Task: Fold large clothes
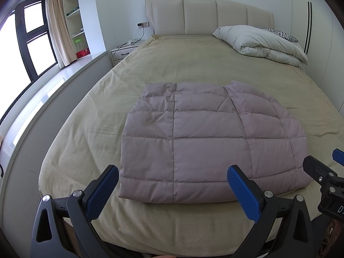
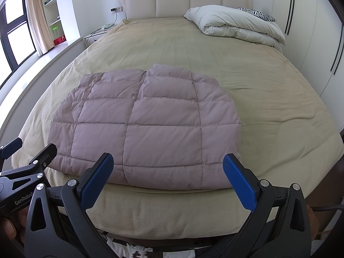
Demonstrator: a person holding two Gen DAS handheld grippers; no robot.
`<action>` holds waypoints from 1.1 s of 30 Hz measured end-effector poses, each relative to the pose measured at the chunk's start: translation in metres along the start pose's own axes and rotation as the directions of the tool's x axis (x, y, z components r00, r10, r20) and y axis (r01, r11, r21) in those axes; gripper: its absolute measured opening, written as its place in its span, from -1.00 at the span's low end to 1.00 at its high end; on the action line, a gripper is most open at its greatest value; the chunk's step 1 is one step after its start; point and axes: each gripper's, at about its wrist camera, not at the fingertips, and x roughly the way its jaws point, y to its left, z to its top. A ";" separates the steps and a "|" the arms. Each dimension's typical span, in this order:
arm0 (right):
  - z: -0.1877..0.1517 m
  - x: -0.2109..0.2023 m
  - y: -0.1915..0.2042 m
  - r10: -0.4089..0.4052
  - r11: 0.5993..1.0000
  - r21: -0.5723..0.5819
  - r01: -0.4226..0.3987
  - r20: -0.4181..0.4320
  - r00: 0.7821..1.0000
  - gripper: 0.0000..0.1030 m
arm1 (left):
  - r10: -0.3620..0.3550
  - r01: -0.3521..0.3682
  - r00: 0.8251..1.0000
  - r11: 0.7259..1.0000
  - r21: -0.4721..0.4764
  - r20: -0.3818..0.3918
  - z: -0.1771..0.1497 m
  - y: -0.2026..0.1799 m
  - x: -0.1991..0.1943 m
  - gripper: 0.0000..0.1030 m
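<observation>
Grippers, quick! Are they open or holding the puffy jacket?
Left gripper: open, holding nothing.
Right gripper: open, holding nothing; the folded jacket lies on the bed.

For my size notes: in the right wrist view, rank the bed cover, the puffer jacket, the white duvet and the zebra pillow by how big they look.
Bed cover
Puffer jacket, though nearest the camera
White duvet
Zebra pillow, mostly hidden

A: where's the jacket (image 1: 193, 137)?
B: on the bed (image 1: 90, 133), near its foot edge. duvet (image 1: 264, 43) way behind it at 1 o'clock, against the headboard (image 1: 202, 15). nightstand (image 1: 123, 52) off at 11.
</observation>
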 end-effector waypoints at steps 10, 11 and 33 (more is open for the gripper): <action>0.000 0.000 0.000 0.000 1.000 -0.001 0.000 -0.003 1.000 1.00 | -0.004 0.004 1.000 1.000 0.005 -0.004 -0.002 0.000 0.001 1.00; -0.001 0.001 -0.001 0.000 1.000 -0.001 0.000 -0.003 1.000 1.00 | -0.004 0.004 1.000 1.000 0.004 -0.005 -0.002 0.000 0.001 1.00; -0.003 0.005 -0.001 0.001 1.000 -0.003 -0.001 -0.014 1.000 1.00 | -0.015 0.015 1.000 1.000 0.005 -0.005 0.000 0.007 0.004 1.00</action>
